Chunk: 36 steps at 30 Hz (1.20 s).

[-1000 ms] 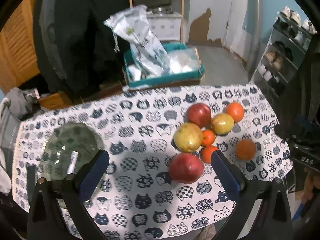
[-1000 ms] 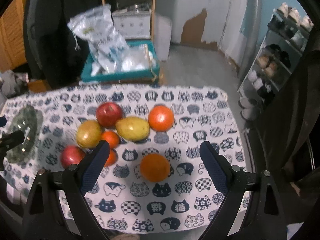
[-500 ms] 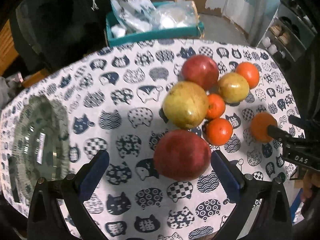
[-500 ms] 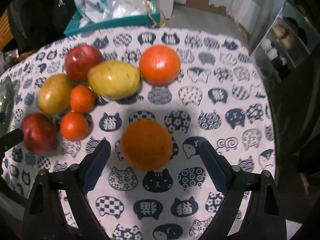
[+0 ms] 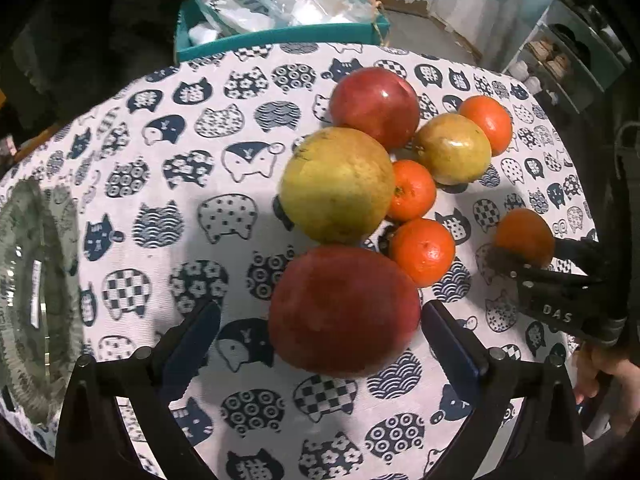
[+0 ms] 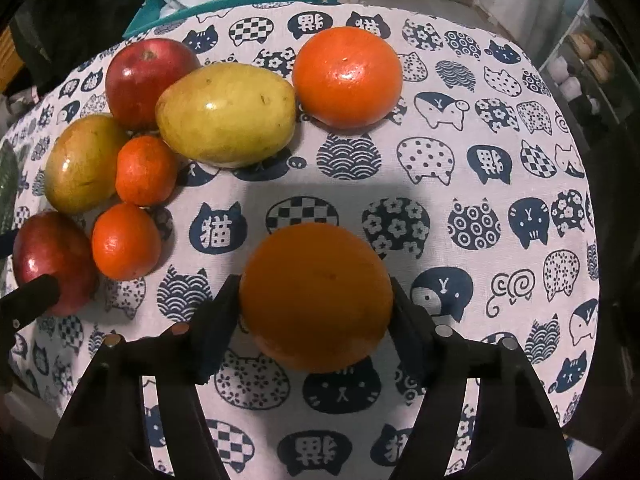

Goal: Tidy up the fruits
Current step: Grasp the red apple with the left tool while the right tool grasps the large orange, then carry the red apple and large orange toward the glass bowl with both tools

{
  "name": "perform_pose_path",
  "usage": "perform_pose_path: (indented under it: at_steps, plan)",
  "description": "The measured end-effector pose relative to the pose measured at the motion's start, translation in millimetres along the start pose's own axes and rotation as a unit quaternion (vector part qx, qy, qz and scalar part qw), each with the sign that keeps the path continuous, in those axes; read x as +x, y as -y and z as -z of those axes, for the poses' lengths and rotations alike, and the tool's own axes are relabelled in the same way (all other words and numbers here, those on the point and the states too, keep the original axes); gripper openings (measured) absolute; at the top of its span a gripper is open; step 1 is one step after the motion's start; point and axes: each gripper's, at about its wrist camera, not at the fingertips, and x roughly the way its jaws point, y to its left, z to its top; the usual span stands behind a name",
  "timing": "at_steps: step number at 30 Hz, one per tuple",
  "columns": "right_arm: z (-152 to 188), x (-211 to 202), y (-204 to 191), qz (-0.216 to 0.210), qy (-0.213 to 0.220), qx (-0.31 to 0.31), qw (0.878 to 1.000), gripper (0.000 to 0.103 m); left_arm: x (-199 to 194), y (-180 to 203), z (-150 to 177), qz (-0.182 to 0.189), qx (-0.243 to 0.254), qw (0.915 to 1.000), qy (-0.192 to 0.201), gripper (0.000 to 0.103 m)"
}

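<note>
Right gripper (image 6: 316,300): jaws closing, orange (image 6: 316,296) sits between them, low centre of the right wrist view, both fingers right at its sides. Contact looks made, so pinching the orange. It rests on the cat-print cloth (image 6: 480,152) over the counter, apart from the other fruit; round, no long axis to speak of.

Left gripper (image 5: 320,328): jaws spread wide, red apple (image 5: 344,308) between them at lower centre of the left wrist view. Right finger just beside the apple, left finger with a clear gap. Not gripped.

Around the apple: yellow-green fruit (image 5: 336,184) touching it above, small mandarin (image 5: 422,250) just beside it at upper right. These crowd the far side of the apple. Further up the frame: second mandarin (image 5: 412,190), another yellow-green fruit (image 5: 454,148), second red apple (image 5: 374,106), larger orange fruit (image 5: 486,124).

In the right wrist view that second yellow-green fruit (image 6: 226,114) is oblong, long axis running roughly left-right, slightly tilted.

Glass plate (image 5: 36,300) at the left edge, well apart from the fruit. Teal box (image 5: 280,36) with plastic bags beyond the counter, top of frame.
</note>
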Motion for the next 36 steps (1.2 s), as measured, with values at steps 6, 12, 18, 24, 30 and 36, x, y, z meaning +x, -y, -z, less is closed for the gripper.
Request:
perform_pose_path:
  at_steps: [6, 12, 18, 24, 30, 36]
  plan:
    - [-5, 4, -2, -0.001, 0.000, 0.005, 1.000, 0.064, 9, 6, -1, 0.043, -0.003, 0.9990, -0.013, 0.085]
    - [3, -4, -1, 0.005, 0.010, 0.006, 1.000, 0.063, 10, 20, 2, 0.038, 0.022, 0.9990, -0.012, 0.079]
    - [5, -28, -3, 0.004, 0.038, 0.007, 0.999, 0.063, 1, 13, 9, 0.010, 0.025, 0.9997, 0.000, 0.079]
    - [8, -62, -9, 0.002, 0.073, 0.003, 0.997, 0.063, -27, 4, 13, -0.004, 0.032, 0.9990, 0.032, 0.079]
    - [8, -95, -12, 0.005, 0.105, 0.005, 0.994, 0.063, -63, -7, 17, -0.019, 0.039, 0.9962, 0.075, 0.079]
    - [2, -125, -34, 0.004, 0.139, -0.003, 0.990, 0.063, -93, -16, 20, -0.022, 0.037, 0.9939, 0.102, 0.079]
